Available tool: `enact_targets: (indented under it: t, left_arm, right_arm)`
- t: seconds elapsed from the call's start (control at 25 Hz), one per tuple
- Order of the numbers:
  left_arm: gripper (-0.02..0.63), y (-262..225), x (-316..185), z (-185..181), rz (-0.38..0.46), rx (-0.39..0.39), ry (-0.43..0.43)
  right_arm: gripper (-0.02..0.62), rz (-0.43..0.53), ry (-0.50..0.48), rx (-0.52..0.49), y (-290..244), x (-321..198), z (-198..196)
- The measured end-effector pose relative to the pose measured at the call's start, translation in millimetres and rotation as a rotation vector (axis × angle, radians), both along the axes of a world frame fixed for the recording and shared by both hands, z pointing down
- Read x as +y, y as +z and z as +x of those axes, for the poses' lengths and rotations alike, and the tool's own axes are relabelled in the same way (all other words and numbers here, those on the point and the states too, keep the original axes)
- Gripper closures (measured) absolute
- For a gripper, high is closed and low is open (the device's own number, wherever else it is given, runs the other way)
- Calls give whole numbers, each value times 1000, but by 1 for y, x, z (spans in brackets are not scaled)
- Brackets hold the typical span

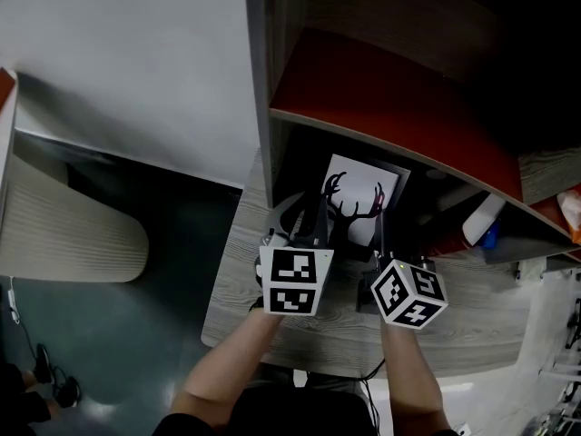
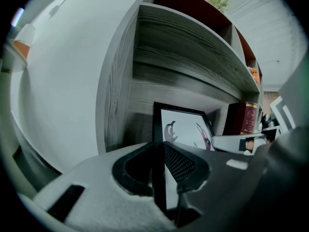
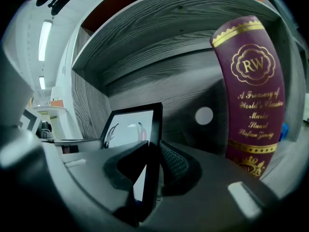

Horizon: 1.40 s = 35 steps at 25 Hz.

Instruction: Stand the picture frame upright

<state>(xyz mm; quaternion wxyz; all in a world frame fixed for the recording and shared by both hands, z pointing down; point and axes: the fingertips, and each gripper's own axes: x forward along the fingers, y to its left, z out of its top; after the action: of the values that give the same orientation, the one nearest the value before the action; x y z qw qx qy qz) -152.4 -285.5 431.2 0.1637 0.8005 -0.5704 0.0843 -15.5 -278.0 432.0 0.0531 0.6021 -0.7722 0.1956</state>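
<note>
The picture frame (image 1: 357,193) is black-rimmed, with a white print of dark antlers. It is raised close to upright in the low cubby under the shelf. My left gripper (image 1: 310,232) is shut on its left edge; in the left gripper view that black edge (image 2: 158,144) runs straight between the pads. My right gripper (image 1: 381,242) is shut on the right edge (image 3: 153,129), which stands between its jaws in the right gripper view. Each gripper's marker cube faces the head camera. The frame's foot is hidden behind the jaws.
A burgundy book (image 3: 252,95) stands just right of the frame. The cubby's grey wood side wall (image 2: 116,95) is close on the left, and a shelf board (image 1: 381,107) hangs overhead. The back panel has a round hole (image 3: 204,115). The desk's edge (image 1: 272,343) is near me.
</note>
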Motion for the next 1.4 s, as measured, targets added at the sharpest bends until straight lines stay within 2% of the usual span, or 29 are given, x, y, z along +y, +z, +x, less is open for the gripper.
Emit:
enact_targets:
  t: [0.64,1.4]
  left_arm:
    - [544,-1,-27,6,39,2,-32]
    - [545,4,-43,9,44,7,-58]
  right_arm:
    - [529,52,55,-11,-1,-23,8]
    - [529,68,54,-4,-1,-41,10]
